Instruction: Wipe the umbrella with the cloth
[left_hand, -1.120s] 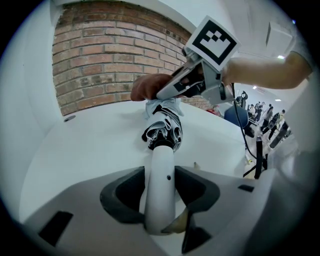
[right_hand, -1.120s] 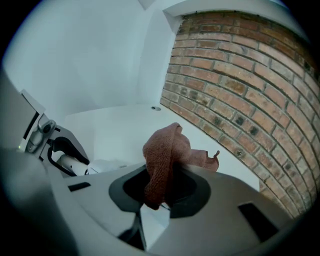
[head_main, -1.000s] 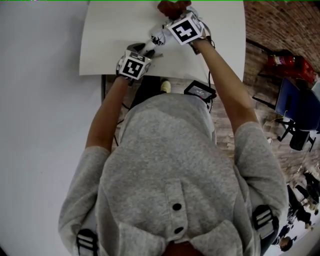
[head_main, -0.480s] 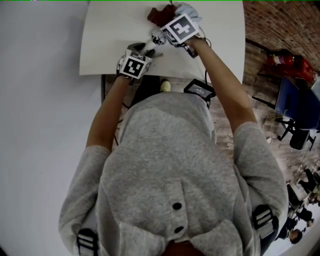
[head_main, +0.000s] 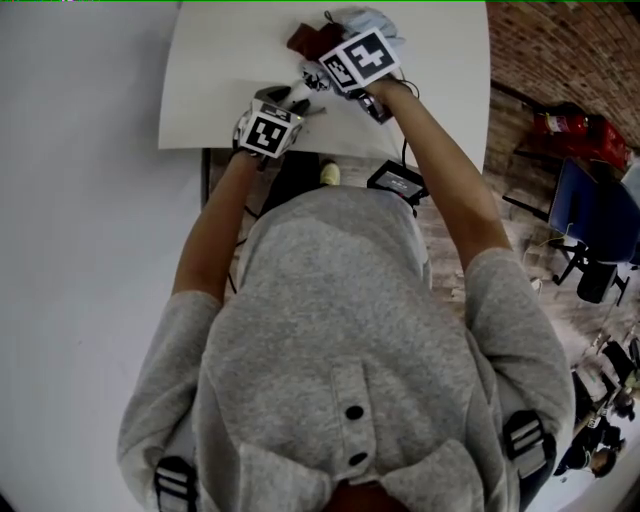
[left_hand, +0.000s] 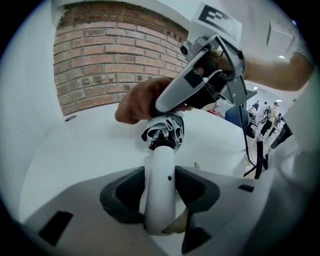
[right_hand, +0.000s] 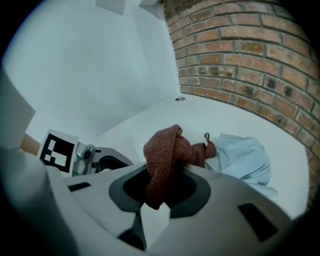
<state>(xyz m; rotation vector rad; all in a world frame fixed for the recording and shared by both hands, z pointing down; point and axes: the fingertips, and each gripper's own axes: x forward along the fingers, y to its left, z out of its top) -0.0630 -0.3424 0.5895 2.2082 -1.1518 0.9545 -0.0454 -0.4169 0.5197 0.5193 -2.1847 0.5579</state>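
My left gripper (left_hand: 160, 194) is shut on the white handle (left_hand: 161, 175) of a folded umbrella lying on the white table (head_main: 220, 60). The umbrella's black-and-white canopy (left_hand: 165, 131) bunches just beyond the handle. My right gripper (right_hand: 162, 187) is shut on a reddish-brown cloth (right_hand: 165, 155). In the head view that cloth (head_main: 306, 39) sits over the far part of the umbrella (head_main: 316, 76), just beyond the left gripper (head_main: 292, 102). From the left gripper view the right gripper (left_hand: 200, 85) presses the cloth (left_hand: 137, 100) onto the canopy.
A crumpled light blue fabric (right_hand: 242, 157) lies on the table to the right of the cloth, also at the far edge in the head view (head_main: 375, 20). A brick wall (right_hand: 250, 60) stands behind the table. A cable and a black box (head_main: 398, 182) hang below the table's near edge.
My right gripper has shifted left and slightly nearer with the cloth, along the umbrella. The left gripper has stayed in place on the handle.
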